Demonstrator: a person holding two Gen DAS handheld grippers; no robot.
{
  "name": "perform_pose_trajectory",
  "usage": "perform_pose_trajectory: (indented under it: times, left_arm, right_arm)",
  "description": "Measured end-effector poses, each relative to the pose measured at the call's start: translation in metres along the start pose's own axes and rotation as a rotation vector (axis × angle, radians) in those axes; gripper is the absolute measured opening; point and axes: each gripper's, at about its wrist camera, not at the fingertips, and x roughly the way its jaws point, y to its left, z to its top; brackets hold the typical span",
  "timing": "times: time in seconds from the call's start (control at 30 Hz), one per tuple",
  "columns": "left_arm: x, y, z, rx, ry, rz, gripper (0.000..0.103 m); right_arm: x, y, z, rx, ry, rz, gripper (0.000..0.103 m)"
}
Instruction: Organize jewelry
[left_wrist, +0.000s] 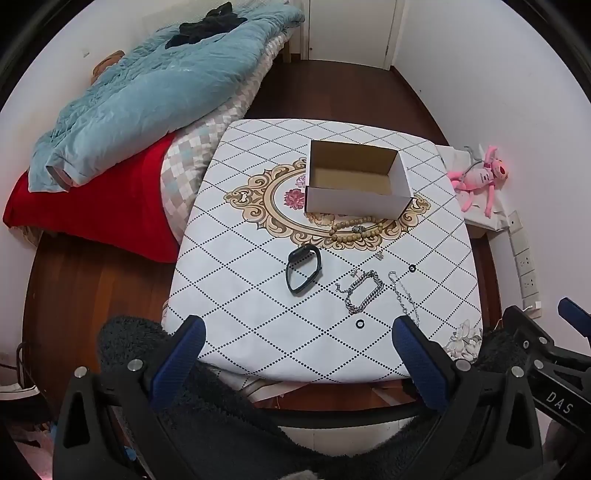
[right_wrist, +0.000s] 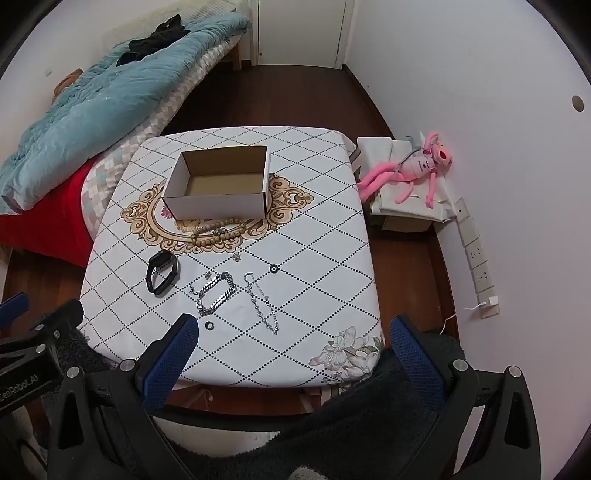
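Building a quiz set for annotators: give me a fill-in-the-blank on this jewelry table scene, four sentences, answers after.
1. The cardboard box on the table has ____ inside it.
2. The wooden bead string lies on the table just in front of the ____.
3. The black wristband lies to the ____ of the wide silver bracelet in both views.
4. The left gripper and the right gripper both have jaws that are ____.

Missing words: nothing; box; left; open
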Motion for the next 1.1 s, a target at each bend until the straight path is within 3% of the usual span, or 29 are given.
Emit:
perform_pose_trajectory:
  times: [1.1]
  left_arm:
    - [-0.004, -0.009, -0.001, 0.013, -0.012, 0.003, 0.103]
  right_arm:
    - [0.003, -0.002, -0.002, 0.002, 0.006, 0.001, 0.103]
